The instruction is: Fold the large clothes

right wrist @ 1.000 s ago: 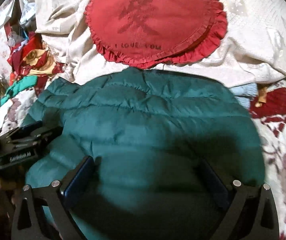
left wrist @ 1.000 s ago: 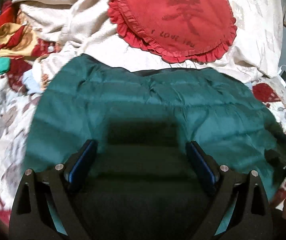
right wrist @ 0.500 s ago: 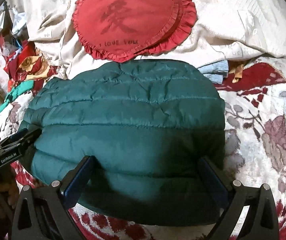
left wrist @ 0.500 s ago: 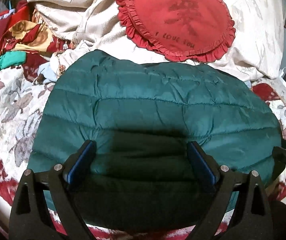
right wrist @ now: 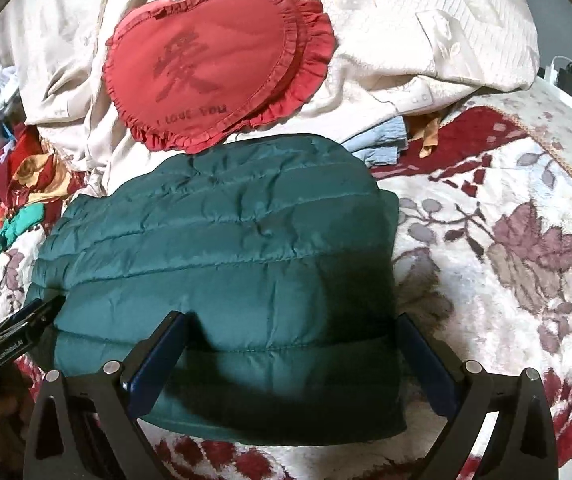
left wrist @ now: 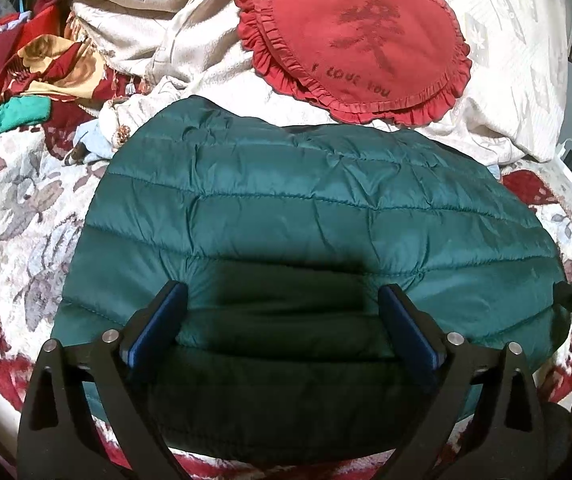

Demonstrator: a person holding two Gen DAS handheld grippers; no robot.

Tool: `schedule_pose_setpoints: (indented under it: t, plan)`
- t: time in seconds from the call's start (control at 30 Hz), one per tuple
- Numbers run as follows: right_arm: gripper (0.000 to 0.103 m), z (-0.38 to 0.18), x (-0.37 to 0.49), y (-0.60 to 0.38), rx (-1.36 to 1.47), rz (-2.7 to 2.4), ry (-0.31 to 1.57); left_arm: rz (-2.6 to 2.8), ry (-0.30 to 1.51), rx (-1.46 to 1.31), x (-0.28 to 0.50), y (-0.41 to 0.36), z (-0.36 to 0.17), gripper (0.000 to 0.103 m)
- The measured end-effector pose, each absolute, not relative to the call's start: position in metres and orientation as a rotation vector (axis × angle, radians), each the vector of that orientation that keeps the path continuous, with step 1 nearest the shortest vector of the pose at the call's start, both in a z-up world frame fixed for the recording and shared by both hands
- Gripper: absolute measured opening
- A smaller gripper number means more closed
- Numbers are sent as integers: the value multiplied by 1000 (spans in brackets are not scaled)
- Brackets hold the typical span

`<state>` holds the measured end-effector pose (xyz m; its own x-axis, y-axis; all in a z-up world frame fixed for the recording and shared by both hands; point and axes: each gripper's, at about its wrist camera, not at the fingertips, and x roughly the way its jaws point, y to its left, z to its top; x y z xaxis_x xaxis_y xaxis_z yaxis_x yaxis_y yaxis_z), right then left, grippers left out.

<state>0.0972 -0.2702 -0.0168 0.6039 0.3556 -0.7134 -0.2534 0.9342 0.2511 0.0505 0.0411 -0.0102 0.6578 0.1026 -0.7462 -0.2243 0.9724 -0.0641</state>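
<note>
A dark green quilted puffer jacket [left wrist: 317, 216] lies folded into a compact, rounded bundle on a cream bed blanket with red and mauve flower patterns [right wrist: 505, 248]. Its stitched channels run across the bundle from side to side, and its near edge sits close to the front of the bed.

The left gripper [left wrist: 284, 300] hangs just above the near part of the jacket with its blue-padded fingers [left wrist: 158, 320] spread wide; nothing is held between them. The right gripper [right wrist: 291, 328] is likewise wide apart and empty-handed, poised over the jacket's right-hand near corner, so that one finger is above green fabric and the other above the blanket. Whether either gripper's fingertips actually touch the cloth is hard to judge from these angles.

Just beyond the jacket lies a red heart-shaped frilled cushion [left wrist: 357, 40] with dark lettering, resting on a rumpled cream bedspread [right wrist: 425, 20]. To the left is a heap of red, gold and green patterned cloth [left wrist: 34, 68]. A small piece of pale blue fabric [right wrist: 381, 144] peeks out beside the jacket's far right edge.

In the right wrist view, the black body of the left gripper shows at the jacket's left side.
</note>
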Motion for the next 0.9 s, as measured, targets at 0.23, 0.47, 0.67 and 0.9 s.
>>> schedule_pose_setpoints:
  t: [0.23,0.47,0.67,0.9]
  plan:
    - [103,-17,98,-268,112,349,854,184,833,-159,51,42,-10,101]
    - [103,-17,98,-269,127,356,857,181,834,-160,51,43,-11,102]
    - [103,-18,98,-272,146,366,850,183,834,-163,51,43,-12,102]
    - [103,-17,96,-273,154,370,840,189,833,-160,51,42,-12,102]
